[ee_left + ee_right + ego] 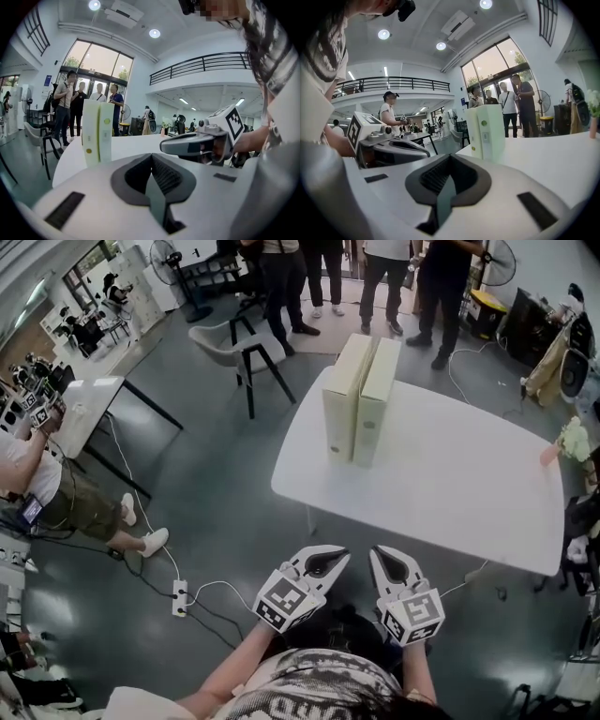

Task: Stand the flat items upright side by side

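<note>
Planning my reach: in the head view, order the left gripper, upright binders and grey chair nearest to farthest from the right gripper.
1. left gripper, alongside, left.
2. upright binders, on the table ahead.
3. grey chair, beyond the table.

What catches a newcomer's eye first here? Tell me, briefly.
Two pale binders stand upright, side by side, at the far left of the white table. Nearer the camera, the left gripper and right gripper hang shut and empty, short of the table's edge.

Table (450, 484) front + mid free; binders (362, 399) block far-left corner; chair (246, 343) beyond; flowers (573, 439) at rt edge.
</note>
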Available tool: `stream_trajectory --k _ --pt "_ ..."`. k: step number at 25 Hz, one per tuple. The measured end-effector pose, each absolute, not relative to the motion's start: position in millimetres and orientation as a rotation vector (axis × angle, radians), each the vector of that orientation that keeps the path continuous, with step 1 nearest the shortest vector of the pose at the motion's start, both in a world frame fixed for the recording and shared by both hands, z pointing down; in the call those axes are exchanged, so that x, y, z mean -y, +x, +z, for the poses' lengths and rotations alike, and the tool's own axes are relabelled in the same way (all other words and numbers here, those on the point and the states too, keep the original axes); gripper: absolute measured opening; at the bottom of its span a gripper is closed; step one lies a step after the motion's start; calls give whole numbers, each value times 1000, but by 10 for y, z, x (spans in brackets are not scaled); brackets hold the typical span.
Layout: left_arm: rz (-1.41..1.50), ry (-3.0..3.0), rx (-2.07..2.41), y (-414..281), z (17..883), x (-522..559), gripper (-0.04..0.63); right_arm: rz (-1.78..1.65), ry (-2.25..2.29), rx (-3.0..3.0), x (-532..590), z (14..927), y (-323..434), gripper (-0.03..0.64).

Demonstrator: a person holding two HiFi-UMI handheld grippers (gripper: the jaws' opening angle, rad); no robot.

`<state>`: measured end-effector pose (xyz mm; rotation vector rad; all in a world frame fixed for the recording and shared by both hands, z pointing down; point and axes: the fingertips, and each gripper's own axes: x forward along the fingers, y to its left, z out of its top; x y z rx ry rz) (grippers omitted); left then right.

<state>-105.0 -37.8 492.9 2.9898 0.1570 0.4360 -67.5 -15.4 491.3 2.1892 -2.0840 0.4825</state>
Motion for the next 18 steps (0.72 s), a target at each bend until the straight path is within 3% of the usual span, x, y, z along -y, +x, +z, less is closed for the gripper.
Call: stream_trajectory --k 18 --pt "444 2988 -130 -1112 4947 245 12 417 2107 2079 19 4913 -778 -3"
